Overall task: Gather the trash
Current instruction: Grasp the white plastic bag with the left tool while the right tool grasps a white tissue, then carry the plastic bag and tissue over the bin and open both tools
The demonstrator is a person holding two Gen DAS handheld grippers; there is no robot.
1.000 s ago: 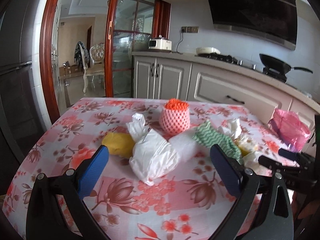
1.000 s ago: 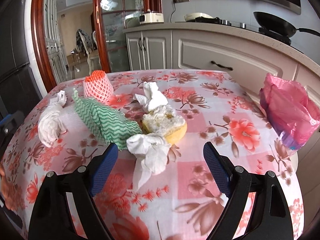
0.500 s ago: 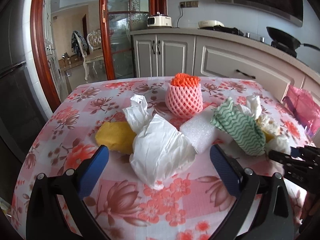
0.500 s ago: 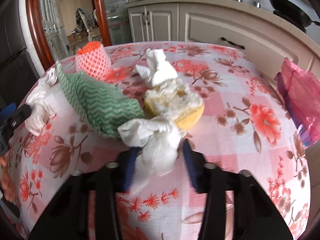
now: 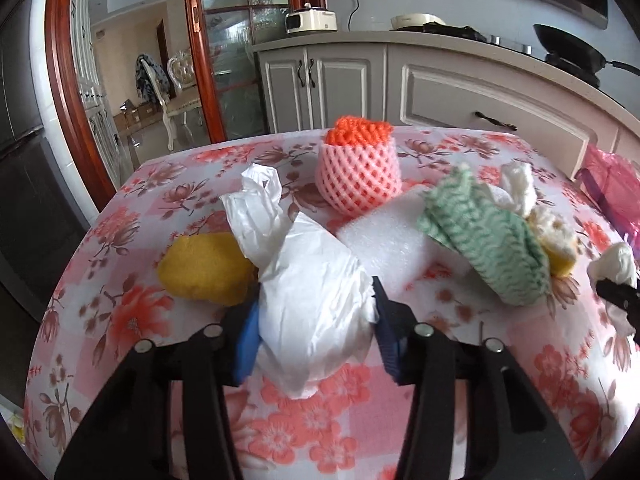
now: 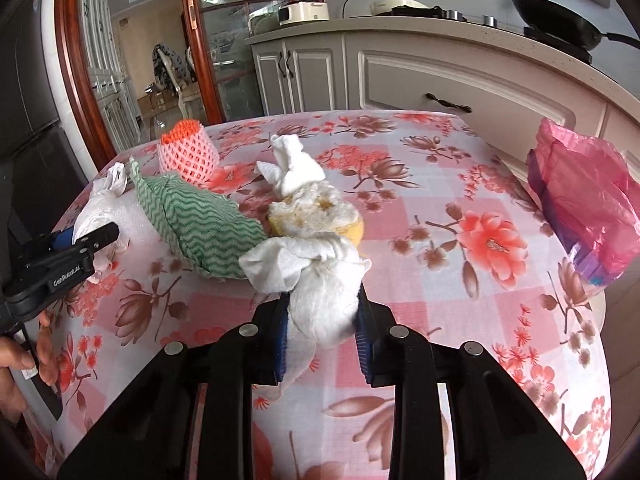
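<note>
In the left wrist view my left gripper [image 5: 316, 332] is closing its jaws, and both blue pads press the sides of a crumpled white plastic bag [image 5: 312, 300] lying on the floral table [image 5: 132, 312]. In the right wrist view my right gripper [image 6: 322, 328] is shut on a white tissue wad [image 6: 320, 288], held just over the cloth. More trash lies between them: a yellow lump [image 5: 204, 268], a white foam sheet [image 5: 384, 236], a pink foam net with an orange one inside [image 5: 358, 176], a green wavy cloth [image 6: 200, 224], a yellow peel with white pith [image 6: 316, 212] and another tissue [image 6: 292, 168].
A pink plastic bag [image 6: 584, 204] stands open at the table's right edge. Grey kitchen cabinets [image 6: 460, 80] run behind the table, with a black pan [image 6: 560, 20] on the counter. A hand [image 6: 16, 360] holds the left gripper's handle at the lower left.
Both grippers went from wide open to shut: the right one on the tissue wad first, then the left one on the white bag. The left gripper also moved forward and down.
</note>
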